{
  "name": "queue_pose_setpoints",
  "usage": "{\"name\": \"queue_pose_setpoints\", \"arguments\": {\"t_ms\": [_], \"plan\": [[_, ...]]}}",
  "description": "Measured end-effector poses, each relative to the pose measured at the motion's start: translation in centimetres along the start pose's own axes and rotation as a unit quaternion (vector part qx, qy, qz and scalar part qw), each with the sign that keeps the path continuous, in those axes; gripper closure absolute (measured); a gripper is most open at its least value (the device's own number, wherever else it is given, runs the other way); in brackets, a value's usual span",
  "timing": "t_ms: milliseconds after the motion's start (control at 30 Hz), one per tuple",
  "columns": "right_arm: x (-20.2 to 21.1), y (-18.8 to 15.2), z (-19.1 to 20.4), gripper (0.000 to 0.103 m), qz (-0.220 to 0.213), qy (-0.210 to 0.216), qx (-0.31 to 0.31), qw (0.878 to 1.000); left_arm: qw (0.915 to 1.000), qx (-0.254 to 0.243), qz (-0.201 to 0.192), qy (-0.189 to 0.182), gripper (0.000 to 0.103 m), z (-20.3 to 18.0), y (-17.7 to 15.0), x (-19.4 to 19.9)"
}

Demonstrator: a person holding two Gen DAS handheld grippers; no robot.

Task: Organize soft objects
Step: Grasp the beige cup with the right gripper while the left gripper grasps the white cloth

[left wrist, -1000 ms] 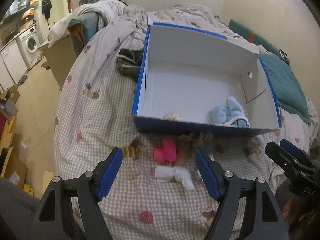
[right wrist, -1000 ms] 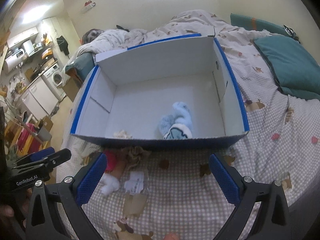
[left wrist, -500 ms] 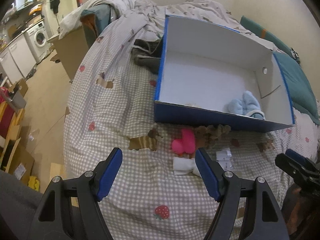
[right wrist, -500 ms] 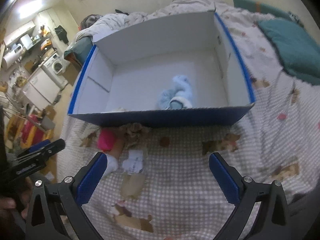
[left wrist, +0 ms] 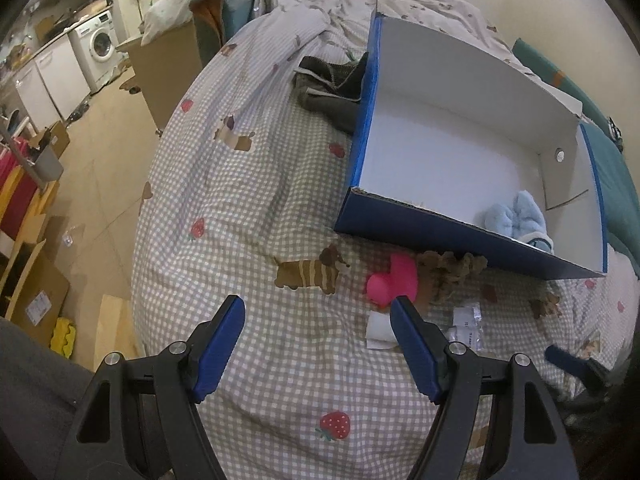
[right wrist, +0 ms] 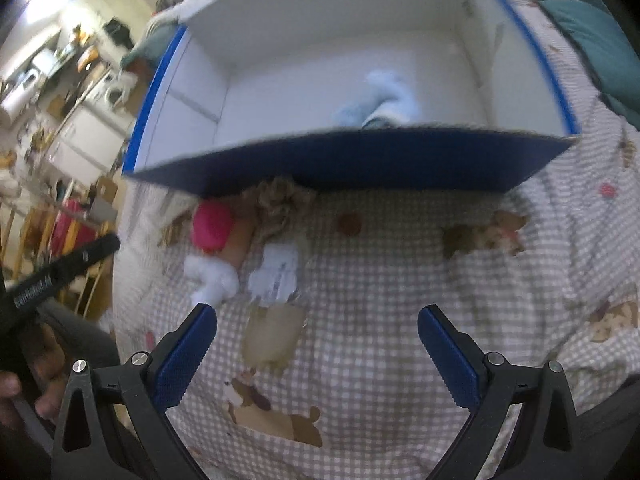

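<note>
A bed fills both views, covered in a beige-and-white checked cover printed with dachshunds and strawberries. Left of the bed lie a pale floor, cardboard boxes and a washing machine among white cabinets; cream walls stand behind it. On the bed sits an open box, blue outside and white inside, which serves as landmark. Inside it, near the front wall, lies a light blue fluffy sock bundle. Just in front of the box's front wall lies a doll: a bright pink top, a tan body, curly brown hair touching the box, and white fluffy feet farthest from the box. Beside the doll, also in front of the box, lies a white label in clear plastic. Left of the box, against its side wall, lies dark grey folded clothing. To its right a teal pillow rests on the bed. The left gripper hangs over the cover in front of the box, its jaws apart with nothing between them, its right finger overlapping the doll's feet in view. The right gripper is likewise spread wide and empty, over the cover.
</note>
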State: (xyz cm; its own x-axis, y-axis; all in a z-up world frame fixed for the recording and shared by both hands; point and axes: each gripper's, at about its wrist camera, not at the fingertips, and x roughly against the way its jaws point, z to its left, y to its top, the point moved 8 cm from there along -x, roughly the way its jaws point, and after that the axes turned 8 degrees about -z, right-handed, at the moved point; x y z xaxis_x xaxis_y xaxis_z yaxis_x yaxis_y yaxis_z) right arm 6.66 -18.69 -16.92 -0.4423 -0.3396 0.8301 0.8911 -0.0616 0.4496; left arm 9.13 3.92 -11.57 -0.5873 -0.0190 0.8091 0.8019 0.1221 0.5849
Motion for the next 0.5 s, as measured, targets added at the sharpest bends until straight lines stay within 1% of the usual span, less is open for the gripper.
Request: {"name": "queue_pose_setpoints", "arguments": {"t_ms": [67, 100, 133, 200, 267, 300, 333, 367, 400, 433, 467, 500], "plan": [[-1.1, -0.7, 0.9, 0.0, 0.02, 0.0, 0.022, 1.0, 1.0, 0.003, 0.004, 0.0, 0.03, 0.1, -0.1, -0.2], [-1.7, -1.1, 1.4, 0.004, 0.031, 0.002, 0.032, 0.999, 1.0, 0.004, 0.005, 0.0, 0.03, 0.1, -0.1, -0.1], [-2.4, -1.4, 1.9, 0.014, 0.042, 0.006, 0.04, 0.998, 1.0, 0.006, 0.005, -0.001, 0.03, 0.1, -0.1, -0.2], [-3.4, -1.9, 2.7, 0.02, 0.057, 0.014, 0.052, 0.997, 1.0, 0.006, 0.007, -0.001, 0.03, 0.0, -0.1, -0.3], [-3.9, -2.2, 3.3, 0.025, 0.055, 0.01, 0.069, 0.996, 1.0, 0.006, 0.008, -0.001, 0.03, 0.0, -0.1, -0.3], [-4.0, -2.1, 3.4, 0.035, 0.05, 0.007, 0.075, 0.996, 1.0, 0.006, 0.008, -0.001, 0.03, 0.0, -0.1, -0.3], [-4.0, -2.0, 3.4, 0.047, 0.047, 0.003, 0.077, 0.996, 1.0, 0.005, 0.008, -0.001, 0.03, 0.0, -0.1, -0.3], [-4.1, -2.0, 3.3, 0.052, 0.045, 0.001, 0.074, 0.996, 1.0, 0.005, 0.008, -0.001, 0.03, -0.1, -0.1, -0.4], [-4.1, -2.0, 3.1, 0.061, 0.044, -0.001, 0.068, 0.997, 0.9999, 0.004, 0.009, -0.001, 0.03, -0.1, -0.1, -0.4], [-3.9, -1.9, 2.9, 0.067, 0.043, 0.001, 0.063, 0.997, 0.9999, 0.004, 0.011, -0.001, 0.03, -0.1, -0.2, -0.5], [-3.7, -1.8, 2.8, 0.068, 0.042, 0.004, 0.06, 0.997, 0.9999, 0.004, 0.012, 0.0, 0.03, -0.1, -0.2, -0.5], [-3.5, -1.8, 2.9, 0.077, 0.04, 0.009, 0.058, 0.997, 0.9999, 0.004, 0.013, -0.001, 0.03, -0.1, -0.3, -0.6]]}}
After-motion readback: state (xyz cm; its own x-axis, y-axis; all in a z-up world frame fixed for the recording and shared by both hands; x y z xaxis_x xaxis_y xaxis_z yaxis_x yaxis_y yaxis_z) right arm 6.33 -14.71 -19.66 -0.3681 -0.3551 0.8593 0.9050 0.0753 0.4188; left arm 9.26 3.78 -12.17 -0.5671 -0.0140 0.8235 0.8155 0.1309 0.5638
